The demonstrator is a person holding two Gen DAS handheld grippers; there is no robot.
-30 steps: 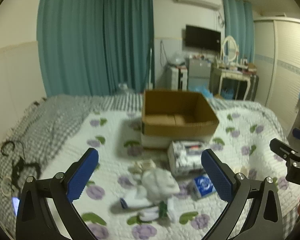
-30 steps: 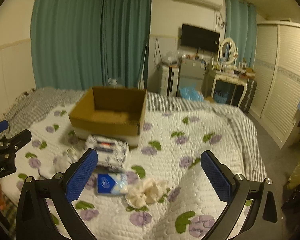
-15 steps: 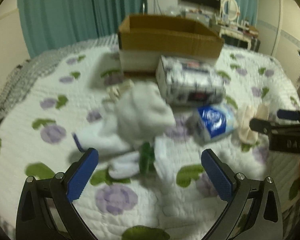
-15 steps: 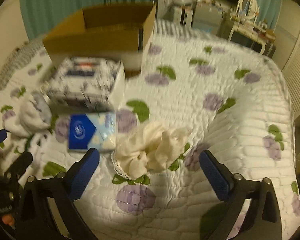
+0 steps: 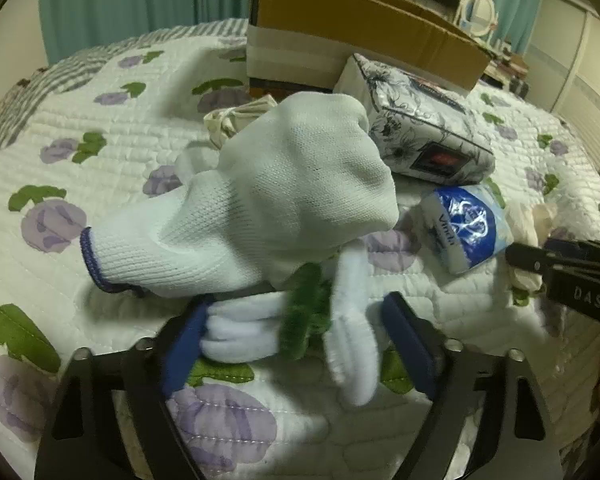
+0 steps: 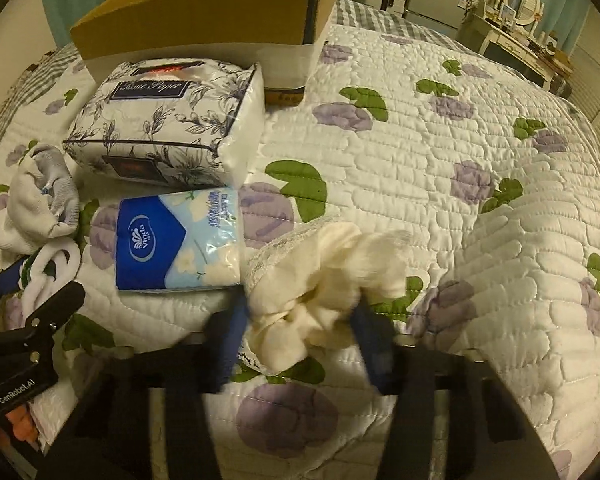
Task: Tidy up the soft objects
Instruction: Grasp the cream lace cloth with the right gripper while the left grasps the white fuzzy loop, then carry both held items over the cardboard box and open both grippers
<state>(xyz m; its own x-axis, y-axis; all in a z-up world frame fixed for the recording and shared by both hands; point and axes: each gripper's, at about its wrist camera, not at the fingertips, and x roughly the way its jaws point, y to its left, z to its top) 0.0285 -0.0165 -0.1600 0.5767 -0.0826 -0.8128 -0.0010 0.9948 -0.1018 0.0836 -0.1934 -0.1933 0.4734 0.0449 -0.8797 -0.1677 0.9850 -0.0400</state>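
Now cream scrunchie between closing right gripper fingers

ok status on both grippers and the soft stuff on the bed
Left gripper closing around white glove fingers. Right gripper closing on cream scrunchie. Cardboard box open behind tissue packs, nothing blocking.

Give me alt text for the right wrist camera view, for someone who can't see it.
The right gripper is closing its blue jaws around a cream scrunchie on a floral quilt. To the left lie a blue tissue pack, a larger floral tissue pack and white gloves, with an open cardboard box behind.
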